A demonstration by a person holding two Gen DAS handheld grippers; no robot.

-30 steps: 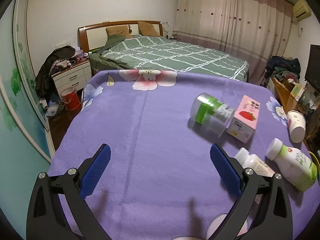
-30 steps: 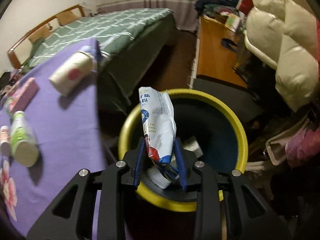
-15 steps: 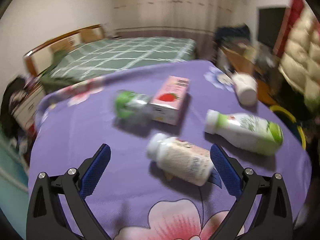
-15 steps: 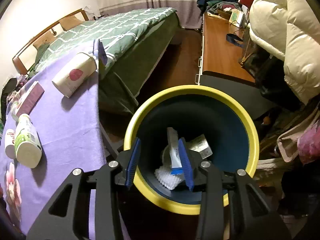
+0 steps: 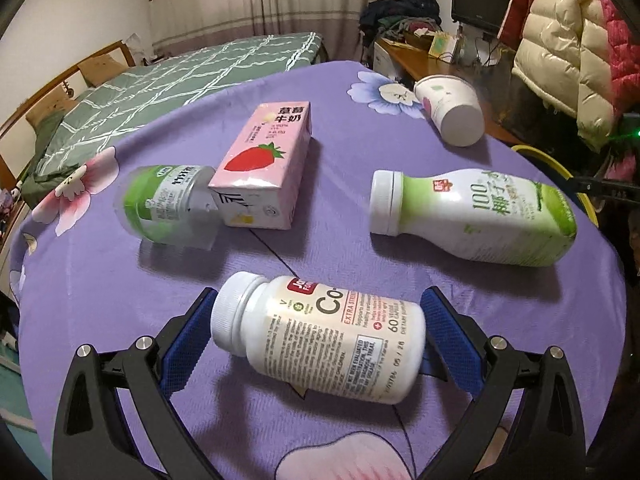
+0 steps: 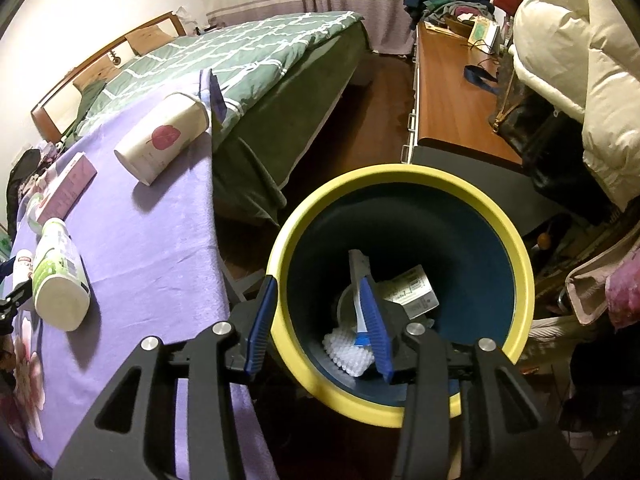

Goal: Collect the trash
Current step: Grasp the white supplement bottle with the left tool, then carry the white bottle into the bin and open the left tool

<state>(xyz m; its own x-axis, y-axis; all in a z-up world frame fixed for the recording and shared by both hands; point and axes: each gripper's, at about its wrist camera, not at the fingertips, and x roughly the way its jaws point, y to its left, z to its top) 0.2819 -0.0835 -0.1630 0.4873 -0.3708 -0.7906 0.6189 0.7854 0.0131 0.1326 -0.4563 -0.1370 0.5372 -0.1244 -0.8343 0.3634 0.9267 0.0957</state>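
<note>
Your right claw (image 6: pixel 320 320) now hangs part-open and empty over the bin (image 6: pixel 400 176), its packet (image 6: pixel 358 280) dropped inside, while your wide left claw (image 5: pixel 320 332) has swung to straddle the supplement bottle (image 5: pixel 320 332) on the surface (image 5: pixel 340 168).

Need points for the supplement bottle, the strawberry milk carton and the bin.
supplement bottle (image 5: pixel 320 338), left wrist view, on its label.
strawberry milk carton (image 5: pixel 264 148), left wrist view, on its top face.
bin (image 6: pixel 400 172), right wrist view, on the far yellow rim.
</note>
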